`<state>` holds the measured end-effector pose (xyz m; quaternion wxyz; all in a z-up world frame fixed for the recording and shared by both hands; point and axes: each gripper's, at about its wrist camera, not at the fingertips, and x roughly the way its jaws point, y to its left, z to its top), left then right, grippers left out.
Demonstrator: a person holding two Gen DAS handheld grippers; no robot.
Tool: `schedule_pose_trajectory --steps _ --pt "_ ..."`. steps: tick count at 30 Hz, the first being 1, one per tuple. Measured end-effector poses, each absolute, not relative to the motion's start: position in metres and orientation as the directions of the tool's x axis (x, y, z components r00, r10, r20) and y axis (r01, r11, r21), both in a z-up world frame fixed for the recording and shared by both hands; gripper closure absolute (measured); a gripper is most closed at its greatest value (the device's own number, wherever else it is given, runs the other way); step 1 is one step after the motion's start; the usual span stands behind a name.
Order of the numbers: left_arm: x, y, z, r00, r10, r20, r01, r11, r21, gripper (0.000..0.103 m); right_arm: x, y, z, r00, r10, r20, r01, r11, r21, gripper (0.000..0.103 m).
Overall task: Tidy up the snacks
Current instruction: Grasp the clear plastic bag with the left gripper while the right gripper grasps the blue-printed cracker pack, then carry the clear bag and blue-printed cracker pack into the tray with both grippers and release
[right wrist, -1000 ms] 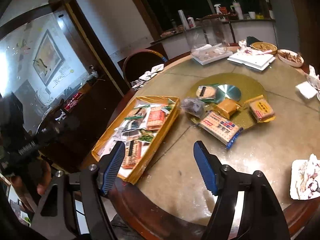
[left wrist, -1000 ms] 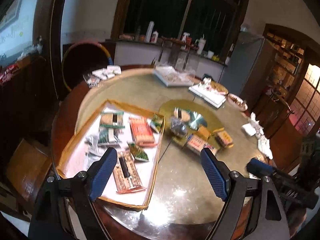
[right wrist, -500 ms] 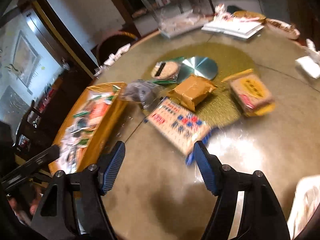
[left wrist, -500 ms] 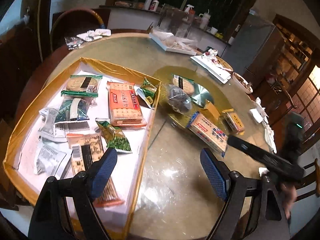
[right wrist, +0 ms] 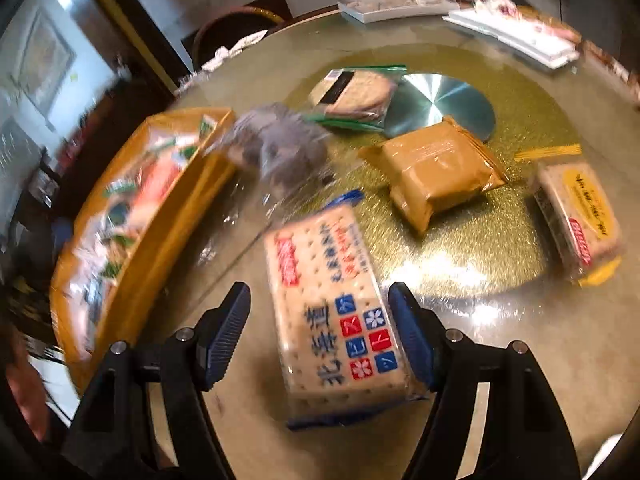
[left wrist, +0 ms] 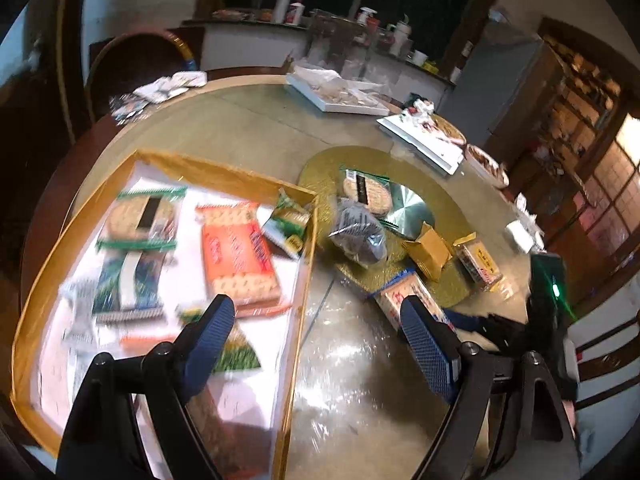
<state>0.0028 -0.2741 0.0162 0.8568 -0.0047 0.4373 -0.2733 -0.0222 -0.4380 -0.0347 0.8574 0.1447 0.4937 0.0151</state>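
Note:
A gold-rimmed tray (left wrist: 224,168) holds several snack packs, among them an orange cracker pack (left wrist: 236,256). My left gripper (left wrist: 320,340) is open and empty over the tray's right rim. My right gripper (right wrist: 320,328) is open, its fingers on either side of a blue-and-white cracker pack (right wrist: 336,320) lying on the table; the pack also shows in the left wrist view (left wrist: 408,296). Beyond it lie a tan pack (right wrist: 436,172), a yellow-labelled pack (right wrist: 580,216), a round cracker pack (right wrist: 356,92) and a grey bag (right wrist: 280,144).
A gold mat (right wrist: 520,120) with a silver disc (right wrist: 440,104) is at the table's centre. White trays (left wrist: 340,96) and plates stand at the far side. A chair (left wrist: 136,60) is behind the table at left.
My right gripper has moved forward and down so the blue-and-white cracker pack now lies between its open fingers. My left gripper has shifted slightly over the tray.

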Motion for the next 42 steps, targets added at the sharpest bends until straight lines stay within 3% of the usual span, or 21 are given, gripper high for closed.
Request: schedule_pose_trajectory --steps 4,12,21,24,31,36,42 --pt "0.025 -0.298 0.006 0.413 -0.476 -0.776 0.486 0.836 -0.255 0.018 -0.052 -0.43 -0.033 0.53 0.103 -0.841 0.174 0.958 0.227 0.046" --pt "0.066 -0.354 -0.011 0.376 -0.427 -0.822 0.404 0.874 -0.269 0.018 -0.122 -0.447 -0.035 0.601 0.051 -0.798 0.306 0.907 0.289 0.047" --pt "0.09 -0.417 -0.029 0.431 -0.218 -0.876 0.363 0.93 -0.053 0.02 -0.13 -0.454 -0.036 0.645 0.111 -0.756 0.28 0.886 0.369 0.047" --pt "0.086 -0.426 -0.046 0.41 -0.161 -0.898 0.403 0.915 0.02 0.029 -0.129 -0.452 -0.036 0.649 0.108 -0.753 0.276 0.889 0.365 0.047" --pt "0.042 -0.404 -0.047 0.418 -0.199 -0.886 0.503 0.863 0.044 0.045 -0.136 -0.456 -0.036 0.659 0.117 -0.743 0.272 0.884 0.381 0.047" --pt "-0.01 -0.36 -0.037 0.33 -0.296 -0.897 0.546 0.835 -0.075 0.051 -0.138 -0.454 -0.036 0.654 0.101 -0.75 0.264 0.898 0.352 0.047" --pt "-0.064 -0.294 -0.02 0.331 -0.419 -0.845 0.509 0.834 -0.213 0.054 -0.13 -0.438 -0.036 0.63 0.022 -0.776 0.268 0.932 0.244 0.045"
